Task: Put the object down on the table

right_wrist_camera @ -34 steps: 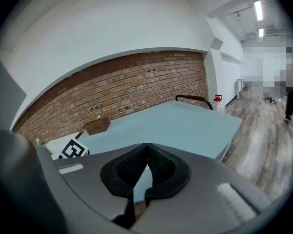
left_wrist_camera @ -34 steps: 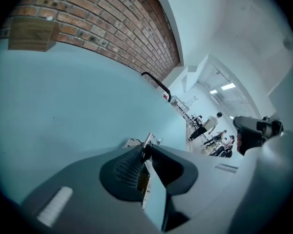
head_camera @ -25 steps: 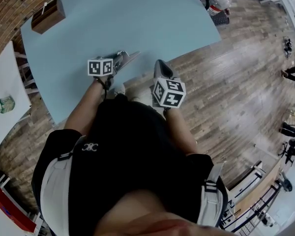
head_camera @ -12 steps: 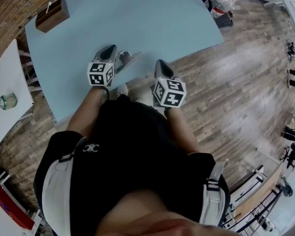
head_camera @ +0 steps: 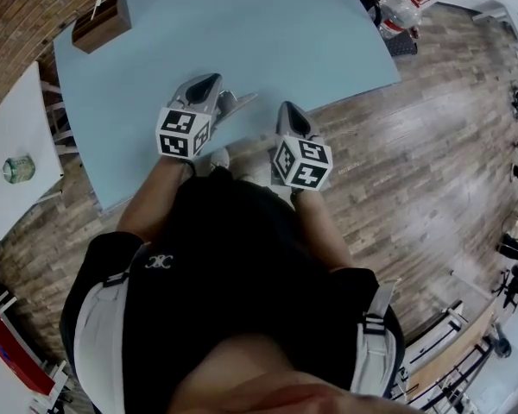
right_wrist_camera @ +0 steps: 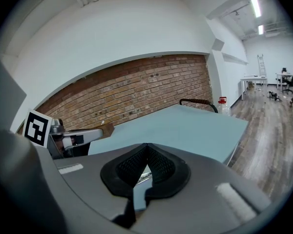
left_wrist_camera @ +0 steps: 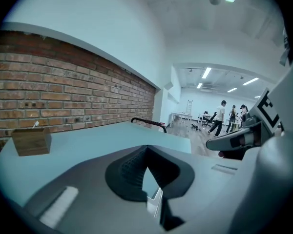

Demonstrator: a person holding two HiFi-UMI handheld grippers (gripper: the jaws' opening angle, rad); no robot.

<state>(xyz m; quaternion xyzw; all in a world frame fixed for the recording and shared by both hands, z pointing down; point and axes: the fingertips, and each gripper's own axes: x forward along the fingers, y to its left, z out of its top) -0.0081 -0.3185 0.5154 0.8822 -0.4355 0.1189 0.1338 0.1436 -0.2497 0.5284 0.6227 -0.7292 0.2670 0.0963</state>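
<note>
Now your left gripper had just closed on nothing, and your right gripper sat pinched shut, empty too. A wooden box stood on the table, well ahead and left of the left gripper.

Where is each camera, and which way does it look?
Head view: on the person's head, facing steeply down at the table; shows torso, arms, left gripper, right gripper.
Left gripper view: rides the left gripper, facing along its just-closed, empty jaws toward the brick wall; right gripper at right.
Right gripper view: rides the right gripper, facing across the table; left gripper at left.
Shared: head and left gripper views show the wooden box.
</note>
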